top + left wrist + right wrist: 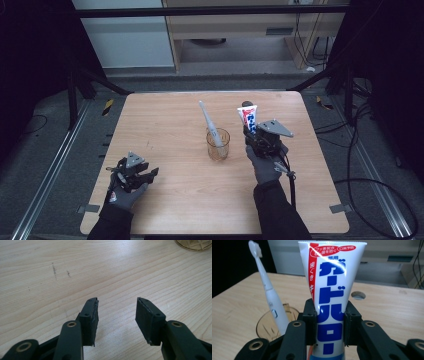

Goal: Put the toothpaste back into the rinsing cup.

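A white toothpaste tube (331, 300) with blue and red print stands upright between the jaws of my right gripper (329, 322), which is shut on it; from above the toothpaste tube (248, 118) rises just right of the cup. A clear glass cup (218, 144) stands mid-table with a white electric toothbrush (210, 125) leaning in it, head up. The same toothbrush (268, 292) and the cup's rim (265, 323) lie left of the tube in the right gripper view. My left gripper (145, 175) rests low at the table's front left, and its own view shows the left gripper (117, 315) open over bare wood.
The wooden table (165, 125) has a round hole (358, 295) near its far right edge. The cup's base (193, 244) peeks in at the top right of the left gripper view. Black cables (370, 185) trail on the floor to the right.
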A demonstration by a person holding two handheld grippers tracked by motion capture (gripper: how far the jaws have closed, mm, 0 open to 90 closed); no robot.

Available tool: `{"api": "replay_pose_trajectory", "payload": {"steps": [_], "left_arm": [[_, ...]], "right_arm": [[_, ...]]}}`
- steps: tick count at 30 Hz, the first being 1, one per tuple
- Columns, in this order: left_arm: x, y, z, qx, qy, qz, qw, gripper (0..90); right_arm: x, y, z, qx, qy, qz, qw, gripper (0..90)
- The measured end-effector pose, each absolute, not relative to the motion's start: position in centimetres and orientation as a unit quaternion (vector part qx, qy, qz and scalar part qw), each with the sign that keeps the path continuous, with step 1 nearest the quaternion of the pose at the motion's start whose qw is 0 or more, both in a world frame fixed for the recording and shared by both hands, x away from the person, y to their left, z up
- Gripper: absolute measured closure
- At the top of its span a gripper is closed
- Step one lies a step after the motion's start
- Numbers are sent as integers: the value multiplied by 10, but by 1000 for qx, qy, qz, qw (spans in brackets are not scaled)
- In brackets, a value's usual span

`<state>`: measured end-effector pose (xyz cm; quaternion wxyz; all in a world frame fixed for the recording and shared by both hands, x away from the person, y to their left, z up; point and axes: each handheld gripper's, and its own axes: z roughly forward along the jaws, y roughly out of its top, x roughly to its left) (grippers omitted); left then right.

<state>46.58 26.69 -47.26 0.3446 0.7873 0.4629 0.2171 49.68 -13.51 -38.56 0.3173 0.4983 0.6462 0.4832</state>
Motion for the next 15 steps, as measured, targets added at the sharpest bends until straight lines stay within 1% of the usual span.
{"api": "replay_pose_trajectory", "payload": {"steps": [10,15], "left_arm": [[466,266,-473,787,462,216,346,521],[466,267,-473,787,462,216,347,522]], "right_arm": [[503,-117,-382,495,609,501,365,691],[508,-106,-383,496,595,507,378,691]]}}
